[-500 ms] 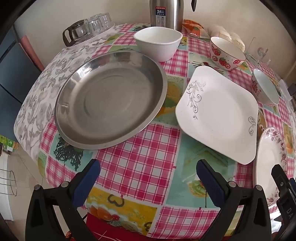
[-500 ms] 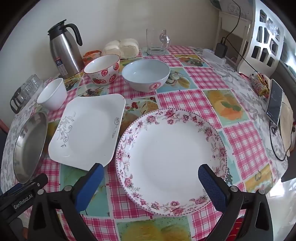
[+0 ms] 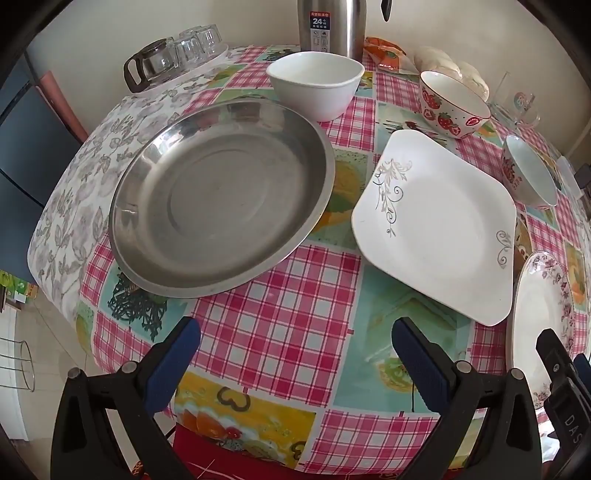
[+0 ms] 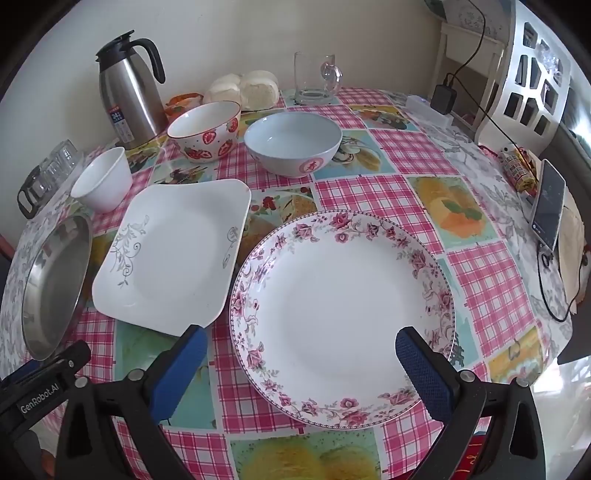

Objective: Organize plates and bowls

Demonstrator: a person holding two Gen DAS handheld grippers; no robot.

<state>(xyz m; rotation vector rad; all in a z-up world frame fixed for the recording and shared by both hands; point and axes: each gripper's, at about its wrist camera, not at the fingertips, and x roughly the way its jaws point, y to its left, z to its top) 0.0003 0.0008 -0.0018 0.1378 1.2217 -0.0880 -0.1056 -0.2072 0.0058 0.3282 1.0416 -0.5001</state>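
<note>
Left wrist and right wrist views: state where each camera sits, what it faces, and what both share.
Left wrist: rides the left tongs, tilted down at the steel plate; own open blue fingers show.
Right wrist: rides the right tongs, tilted down over the floral plate; own open fingers show.
Shared: square white plate, three bowls, thermos.

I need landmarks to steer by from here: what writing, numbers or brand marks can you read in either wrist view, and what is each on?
"24": label on the steel thermos; the smaller print below it is too small to read.
"GenRobot.AI": body of the left gripper, seen from the right wrist.
"DAS": cut-off lettering on the right gripper, seen from the left wrist.
Red round mark on the pale blue bowl: too blurred to read.
</note>
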